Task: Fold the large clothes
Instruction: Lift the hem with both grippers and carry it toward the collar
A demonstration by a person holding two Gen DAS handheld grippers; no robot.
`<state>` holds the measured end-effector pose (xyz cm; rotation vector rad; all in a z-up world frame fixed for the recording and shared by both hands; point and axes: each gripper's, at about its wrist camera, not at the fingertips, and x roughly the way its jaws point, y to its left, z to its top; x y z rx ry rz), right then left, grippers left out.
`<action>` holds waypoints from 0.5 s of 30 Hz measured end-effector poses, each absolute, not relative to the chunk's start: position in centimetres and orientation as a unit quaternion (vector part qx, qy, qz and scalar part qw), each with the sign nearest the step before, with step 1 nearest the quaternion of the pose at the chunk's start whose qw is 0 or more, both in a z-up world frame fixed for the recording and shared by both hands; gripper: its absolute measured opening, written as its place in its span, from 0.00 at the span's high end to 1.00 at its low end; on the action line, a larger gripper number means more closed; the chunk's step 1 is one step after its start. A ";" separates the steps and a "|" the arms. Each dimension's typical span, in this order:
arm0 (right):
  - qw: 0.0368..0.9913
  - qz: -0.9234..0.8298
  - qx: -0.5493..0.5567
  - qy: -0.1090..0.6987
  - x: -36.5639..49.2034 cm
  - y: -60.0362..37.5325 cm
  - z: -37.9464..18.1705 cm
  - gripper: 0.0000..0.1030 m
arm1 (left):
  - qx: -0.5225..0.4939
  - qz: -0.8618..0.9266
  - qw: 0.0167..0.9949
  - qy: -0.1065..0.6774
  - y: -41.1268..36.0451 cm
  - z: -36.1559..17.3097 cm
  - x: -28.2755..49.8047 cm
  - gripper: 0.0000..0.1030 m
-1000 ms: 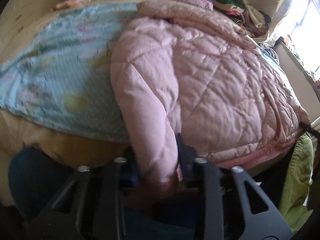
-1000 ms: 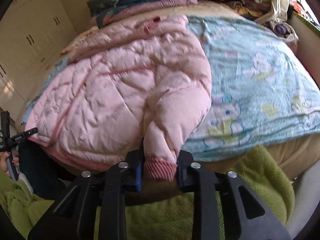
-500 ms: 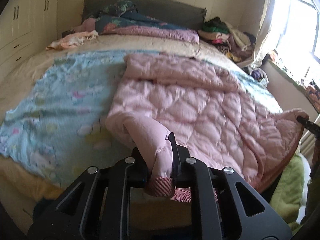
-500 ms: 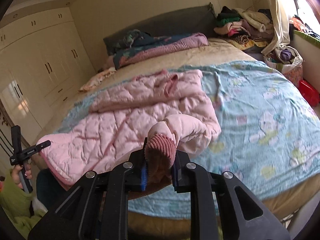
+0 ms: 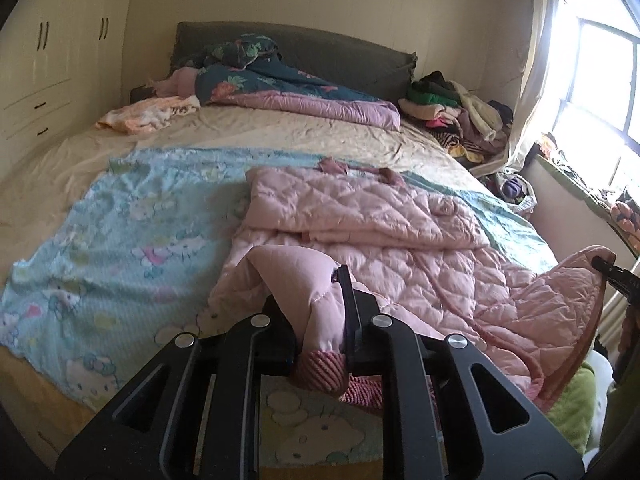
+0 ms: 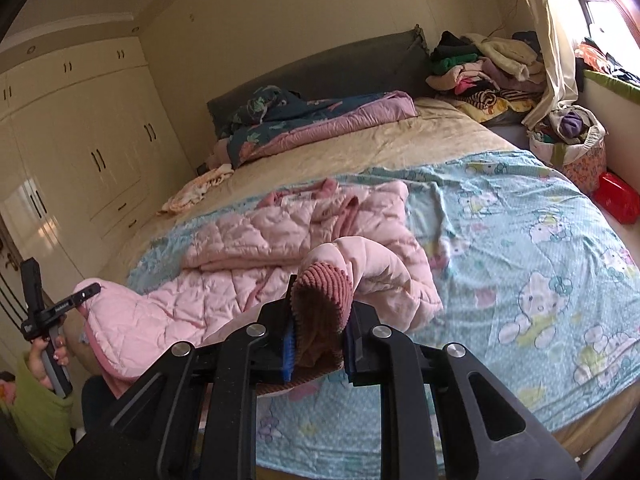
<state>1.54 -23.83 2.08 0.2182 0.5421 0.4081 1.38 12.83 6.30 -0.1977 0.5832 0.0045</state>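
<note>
Since the earlier frames, both sleeves have been lifted off the bed edge, and more of the room behind is now seen in both views. In the left wrist view, the left gripper (image 5: pixel 320 320) is clenched on the left sleeve (image 5: pixel 304 280) at lower centre, with the ribbed cuff (image 5: pixel 320 372) hanging out below the jaws. In the right wrist view, the right gripper (image 6: pixel 320 336) is likewise clamped on the right sleeve (image 6: pixel 368 268), its ribbed cuff (image 6: pixel 324 292) bunched between the pads at lower centre.

The pink quilted jacket (image 5: pixel 380 236) is spread across the blue cartoon sheet (image 5: pixel 120 232) on the bed (image 5: pixel 280 136), its body lying at centre frame and its collar toward the headboard (image 5: pixel 320 56). In the left view, a lifted corner of the jacket is seen at the right edge, pinched by the other gripper. In the right view, the left gripper is seen at the left edge, held by a hand (image 6: pixel 44 360), with a raised jacket corner (image 6: pixel 108 308) at its tip.

A folded quilt (image 5: pixel 312 100) is laid near the headboard, and a clothes pile (image 5: pixel 460 116) is heaped at the upper right. Wardrobe doors (image 6: pixel 80 152) fill the left of the right view, and a red box (image 6: pixel 616 200) sits at the right edge.
</note>
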 end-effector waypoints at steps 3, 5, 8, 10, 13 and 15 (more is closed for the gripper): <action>0.939 0.200 0.112 0.258 2.3 -23.9 2.7 0.84 | -0.099 0.004 0.955 0.278 13.0 7.2 2.1 0.91; 0.939 0.201 0.114 0.253 2.7 -23.9 3.1 0.84 | -0.099 0.004 0.957 0.273 13.0 7.6 2.5 0.91; 0.941 0.201 0.113 0.247 3.3 -23.9 3.8 0.84 | -0.099 0.006 0.960 0.263 13.0 8.3 3.1 0.91; 0.942 0.201 0.114 0.242 3.6 -24.0 4.3 0.84 | -0.096 0.011 0.962 0.255 13.0 8.8 3.5 0.91; 0.944 0.200 0.116 0.236 4.1 -24.1 5.0 0.84 | -0.097 0.013 0.964 0.245 13.1 9.6 4.2 0.91; 0.944 0.202 0.117 0.232 4.3 -24.2 5.4 0.84 | -0.096 0.014 0.966 0.240 13.1 10.0 4.6 0.91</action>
